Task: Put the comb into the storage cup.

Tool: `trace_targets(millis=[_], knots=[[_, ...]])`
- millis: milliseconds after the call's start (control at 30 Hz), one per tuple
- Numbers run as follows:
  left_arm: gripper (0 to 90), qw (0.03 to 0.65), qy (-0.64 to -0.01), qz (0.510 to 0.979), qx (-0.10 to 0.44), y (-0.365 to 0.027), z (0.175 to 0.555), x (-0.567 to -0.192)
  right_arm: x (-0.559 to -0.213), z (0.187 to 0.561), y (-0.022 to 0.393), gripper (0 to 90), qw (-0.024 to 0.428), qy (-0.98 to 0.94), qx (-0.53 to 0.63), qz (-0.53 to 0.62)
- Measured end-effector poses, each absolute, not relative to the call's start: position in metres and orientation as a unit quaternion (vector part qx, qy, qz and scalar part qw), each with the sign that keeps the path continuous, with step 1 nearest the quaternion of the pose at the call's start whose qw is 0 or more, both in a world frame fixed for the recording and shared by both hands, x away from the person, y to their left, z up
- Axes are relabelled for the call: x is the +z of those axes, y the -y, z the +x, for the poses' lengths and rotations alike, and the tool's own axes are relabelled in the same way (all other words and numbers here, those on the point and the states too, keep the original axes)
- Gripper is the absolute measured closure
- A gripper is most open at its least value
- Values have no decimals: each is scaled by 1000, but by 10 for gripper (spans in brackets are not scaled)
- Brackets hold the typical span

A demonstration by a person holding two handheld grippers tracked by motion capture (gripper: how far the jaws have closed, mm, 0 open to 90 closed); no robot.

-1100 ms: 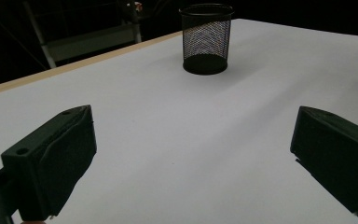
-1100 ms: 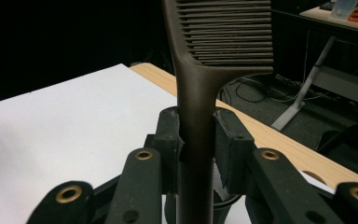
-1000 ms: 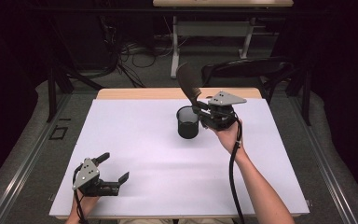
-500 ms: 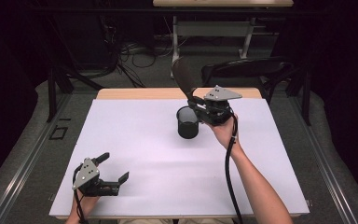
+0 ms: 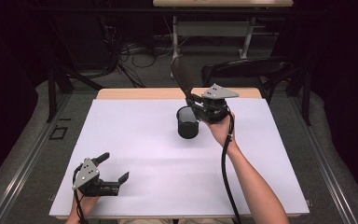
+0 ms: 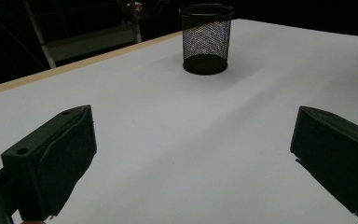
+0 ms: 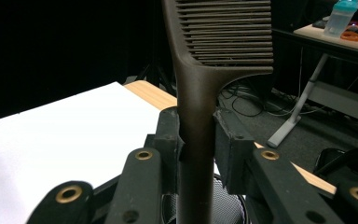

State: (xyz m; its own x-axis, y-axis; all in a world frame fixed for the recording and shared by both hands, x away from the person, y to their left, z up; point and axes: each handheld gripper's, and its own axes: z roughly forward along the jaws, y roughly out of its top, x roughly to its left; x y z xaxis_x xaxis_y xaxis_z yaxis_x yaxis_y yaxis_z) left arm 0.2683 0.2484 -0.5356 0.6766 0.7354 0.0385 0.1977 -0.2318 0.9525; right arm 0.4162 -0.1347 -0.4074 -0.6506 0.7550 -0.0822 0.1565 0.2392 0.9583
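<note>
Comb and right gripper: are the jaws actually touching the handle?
Touching. The right gripper view shows the right gripper with both jaws pressed flat against the comb handle, no gap on either side.

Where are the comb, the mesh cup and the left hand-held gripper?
comb (image 7: 200,107): right gripper view, handle just below the teeth.
mesh cup (image 6: 206,39): left gripper view, mesh side wall.
left hand-held gripper (image 5: 115,169): high view, midway between its fingertips.

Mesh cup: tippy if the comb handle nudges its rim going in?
Probably. The cup is open wire mesh, so likely light, and it stands taller than its base is wide, free on the smooth white table. A sideways nudge could slide or tip it. The comb, clamped in the right tongs, looks stiff, so it wouldn't flex away.
</note>
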Motion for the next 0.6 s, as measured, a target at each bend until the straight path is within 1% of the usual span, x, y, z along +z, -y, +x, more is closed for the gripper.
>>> trace_targets(millis=[600], knots=[[2,535,-315,742,251,-249,269,-536,-416,426,129,726,297,-721,545,309]])
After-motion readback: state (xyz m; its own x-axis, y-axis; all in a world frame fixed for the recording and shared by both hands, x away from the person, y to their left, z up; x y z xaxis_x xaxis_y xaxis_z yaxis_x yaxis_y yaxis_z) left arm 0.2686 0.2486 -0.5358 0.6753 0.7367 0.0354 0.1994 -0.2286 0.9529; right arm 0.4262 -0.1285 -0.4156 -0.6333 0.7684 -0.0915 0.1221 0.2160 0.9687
